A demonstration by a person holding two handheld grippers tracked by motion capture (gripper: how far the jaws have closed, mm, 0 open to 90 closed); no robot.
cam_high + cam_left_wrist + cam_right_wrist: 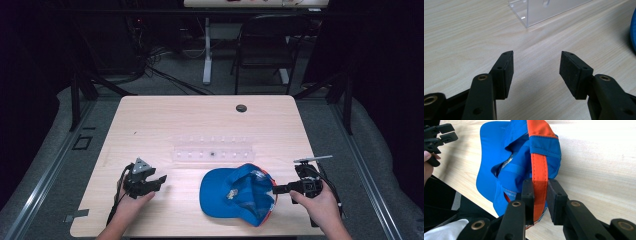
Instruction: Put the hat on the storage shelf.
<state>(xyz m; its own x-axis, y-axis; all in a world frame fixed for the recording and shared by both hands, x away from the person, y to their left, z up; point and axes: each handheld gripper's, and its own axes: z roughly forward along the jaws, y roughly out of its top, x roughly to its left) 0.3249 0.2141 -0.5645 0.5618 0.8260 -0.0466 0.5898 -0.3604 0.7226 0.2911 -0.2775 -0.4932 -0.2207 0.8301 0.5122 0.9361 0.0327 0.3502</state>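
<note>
A blue cap [235, 192] with an orange band lies on the wooden table [150, 120], near its front edge. My right gripper [276, 190] is shut on the cap's rear edge. In the right gripper view the orange strap [539, 173] runs between the two jaws, and my right gripper [540, 195] pinches it. My left gripper [161, 181] rests at the front left of the table, apart from the cap. In the left gripper view my left gripper [535, 67] is open above bare wood, with nothing between its fingers.
A clear plastic rack [212, 150] lies across the middle of the table, behind the cap; its corner [534, 12] shows ahead of the left jaws. A round cable hole [241, 108] sits near the far edge. A black chair [267, 42] stands beyond the table.
</note>
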